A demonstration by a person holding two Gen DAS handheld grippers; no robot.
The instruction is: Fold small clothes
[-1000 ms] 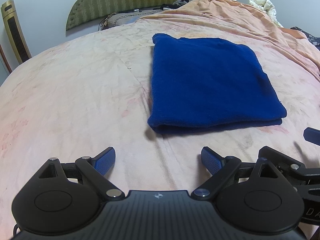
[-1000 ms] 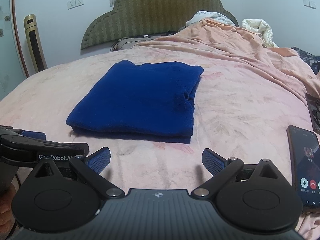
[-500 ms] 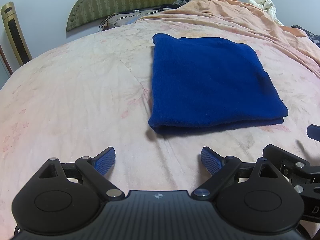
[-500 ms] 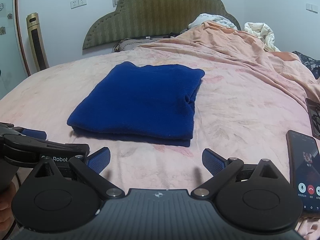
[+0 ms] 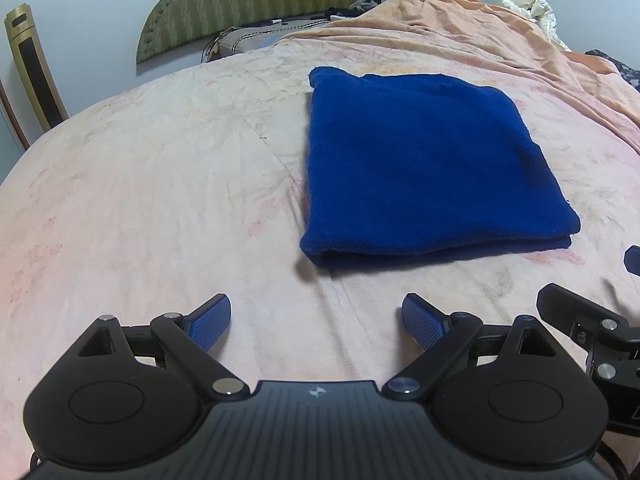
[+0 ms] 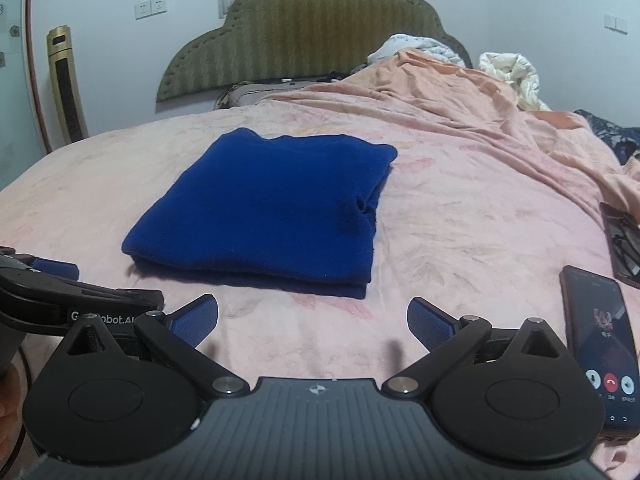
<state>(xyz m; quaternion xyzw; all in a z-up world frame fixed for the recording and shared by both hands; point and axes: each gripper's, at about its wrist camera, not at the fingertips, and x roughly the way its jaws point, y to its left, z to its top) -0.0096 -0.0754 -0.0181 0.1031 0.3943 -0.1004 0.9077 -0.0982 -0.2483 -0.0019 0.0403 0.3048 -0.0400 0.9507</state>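
Note:
A dark blue garment [image 5: 420,168] lies folded into a flat rectangle on the pink bed sheet [image 5: 160,184]; it also shows in the right wrist view [image 6: 272,208]. My left gripper [image 5: 316,320] is open and empty, held back from the garment's near edge and above the sheet. My right gripper [image 6: 312,318] is open and empty, also short of the garment's near edge. The right gripper's black body shows at the right edge of the left wrist view [image 5: 584,320], and the left gripper's body shows at the left of the right wrist view [image 6: 72,300].
A phone [image 6: 598,344] with a lit call screen lies on the sheet at the right, with a dark case [image 6: 624,240] behind it. A rumpled orange blanket [image 6: 460,96] and bedding pile up at the far right. A green headboard [image 6: 304,36] and a gold tower fan [image 6: 66,84] stand behind.
Both grippers have drawn back slightly from the folded garment and stayed open. The garment has not moved.

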